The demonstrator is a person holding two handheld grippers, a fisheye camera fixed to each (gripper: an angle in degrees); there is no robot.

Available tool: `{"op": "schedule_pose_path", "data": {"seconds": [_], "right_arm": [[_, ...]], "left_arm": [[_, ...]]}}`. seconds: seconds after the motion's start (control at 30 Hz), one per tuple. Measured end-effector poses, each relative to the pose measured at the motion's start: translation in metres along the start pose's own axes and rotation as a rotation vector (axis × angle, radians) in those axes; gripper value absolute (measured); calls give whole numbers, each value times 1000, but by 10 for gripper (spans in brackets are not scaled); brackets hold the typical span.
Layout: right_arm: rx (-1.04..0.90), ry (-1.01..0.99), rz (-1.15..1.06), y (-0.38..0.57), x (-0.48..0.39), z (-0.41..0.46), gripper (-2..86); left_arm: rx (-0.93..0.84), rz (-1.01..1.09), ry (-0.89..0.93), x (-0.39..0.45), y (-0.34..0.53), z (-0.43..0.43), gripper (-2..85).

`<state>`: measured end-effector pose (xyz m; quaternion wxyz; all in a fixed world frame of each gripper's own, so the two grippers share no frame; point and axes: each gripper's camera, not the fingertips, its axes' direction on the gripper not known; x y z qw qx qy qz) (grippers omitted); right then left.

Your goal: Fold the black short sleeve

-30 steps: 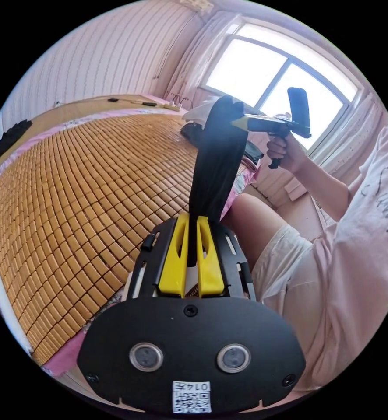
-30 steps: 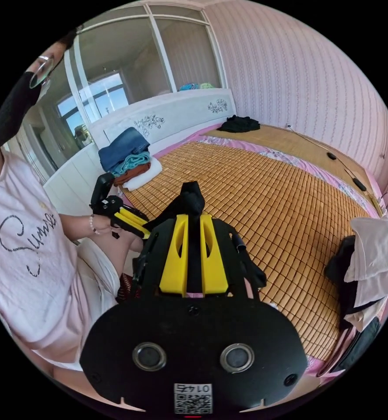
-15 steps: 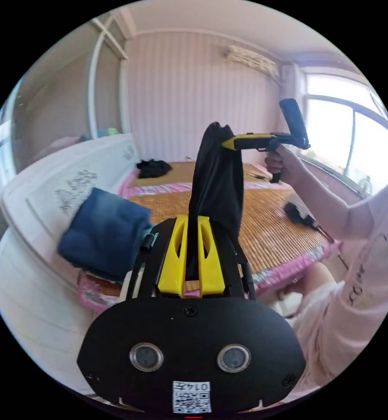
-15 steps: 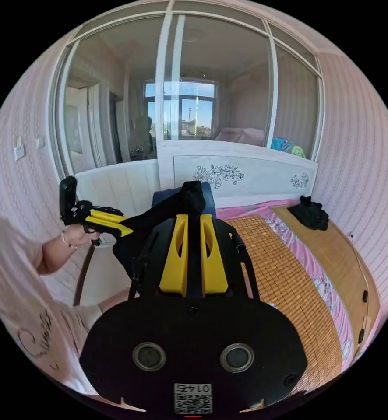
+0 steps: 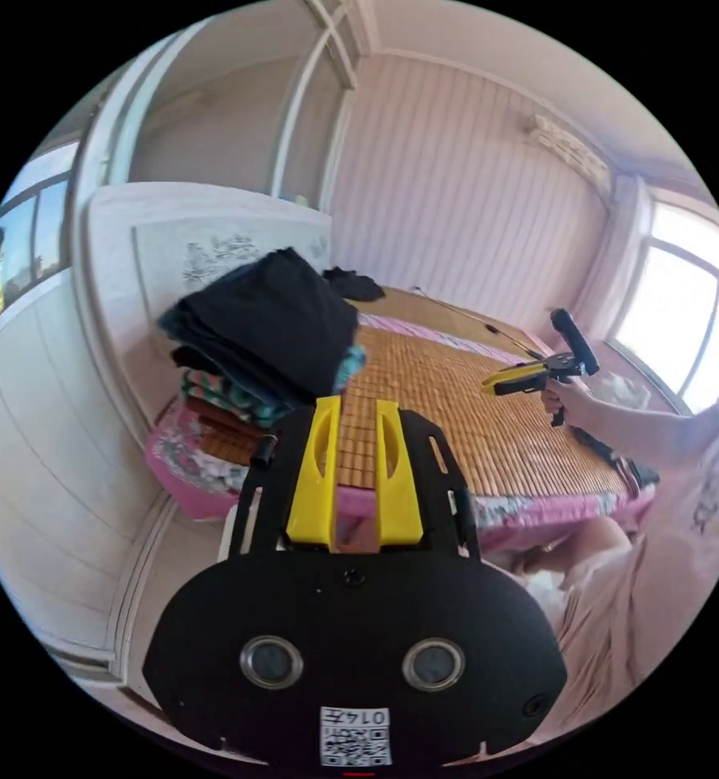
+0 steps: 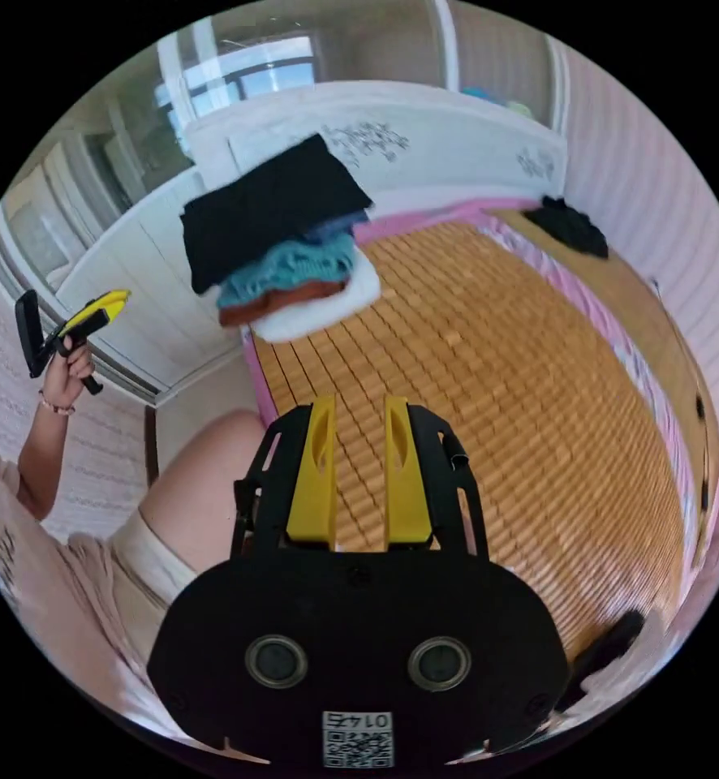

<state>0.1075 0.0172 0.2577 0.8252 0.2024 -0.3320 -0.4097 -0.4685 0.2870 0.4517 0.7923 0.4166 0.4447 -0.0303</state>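
Shirt point(image 5: 274, 320) lies folded on top of the pile point(image 5: 246, 389) at the bed's corner, ahead of your left gripper point(image 5: 353, 422) and a little to its left, so the fold looks done and the piece put away where the other folded clothes sit. In the right gripper view the same shirt point(image 6: 270, 207) caps the pile point(image 6: 294, 284), well ahead of your right gripper point(image 6: 358, 422) and apart from it.

Your left gripper's jaws stand parted with nothing between them; mat point(image 5: 457, 406) shows through the gap. Your right gripper is the same: jaws spread, empty, mat point(image 6: 497, 389) visible between them. That fits a release, since neither tool touches cloth now.

You hold both grippers clear of the pile, likely so the stack is not dragged or tipped. From the left gripper view your right gripper point(image 5: 510, 380) hangs over the mat off to the right; from the right gripper view your left gripper point(image 6: 104, 307) is raised off to the left, beside the bed.

A dark item point(image 6: 570, 225) rests far ahead on the bed's far side, untouched.
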Motion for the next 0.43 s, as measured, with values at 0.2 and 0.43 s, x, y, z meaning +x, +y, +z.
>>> {"op": "schedule_pose_path", "data": {"seconds": [0.2, 0.43], "right_arm": [[31, 194, 718, 301, 95, -98, 69], [161, 474, 1163, 541, 106, -191, 80]], "left_arm": [[-155, 387, 349, 173, 21, 82, 34], [-268, 788, 883, 418, 30, 172, 65]]}}
